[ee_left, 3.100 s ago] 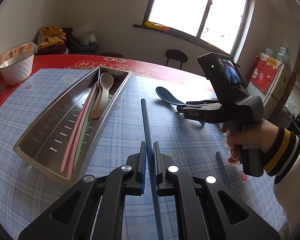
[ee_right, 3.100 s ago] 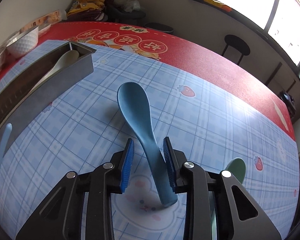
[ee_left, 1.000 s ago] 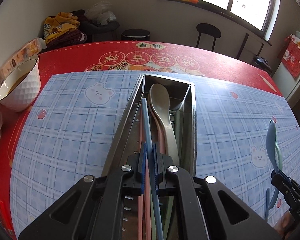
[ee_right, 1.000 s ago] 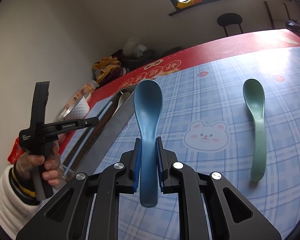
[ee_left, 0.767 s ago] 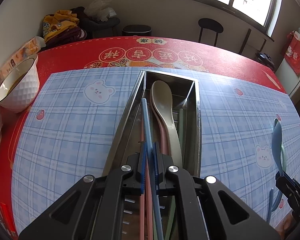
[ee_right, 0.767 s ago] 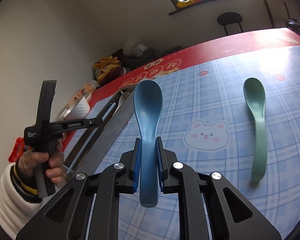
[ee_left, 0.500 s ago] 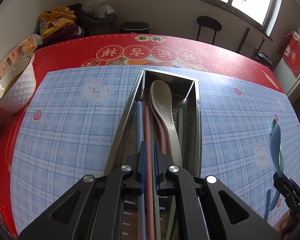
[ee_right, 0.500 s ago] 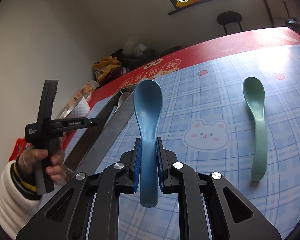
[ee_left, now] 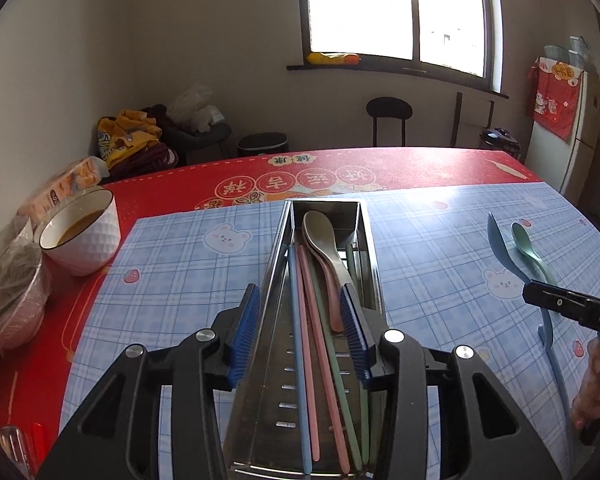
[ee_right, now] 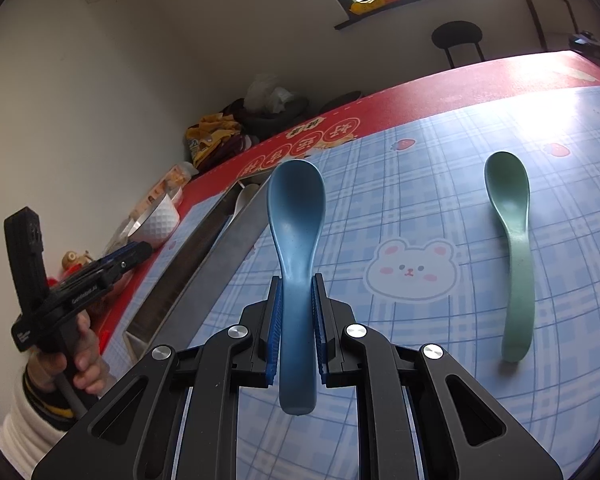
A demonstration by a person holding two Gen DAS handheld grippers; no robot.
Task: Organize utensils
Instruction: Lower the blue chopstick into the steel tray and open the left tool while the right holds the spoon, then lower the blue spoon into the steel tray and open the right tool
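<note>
Utensils mostly lie in the steel tray. Left gripper hangs wide open and empty above it. Right gripper clamps the blue spoon aloft; it could clip the tray wall or slip, while the green spoon remains on the tablecloth.

The left gripper had its two blue fingers spread wide apart, with nothing between them. It pointed forward and a little down. A bare hand in a white sleeve held its handle. The right gripper was squeezed tight, its blue pads pressing from both sides. It was held up above the table, pointing ahead.
</note>
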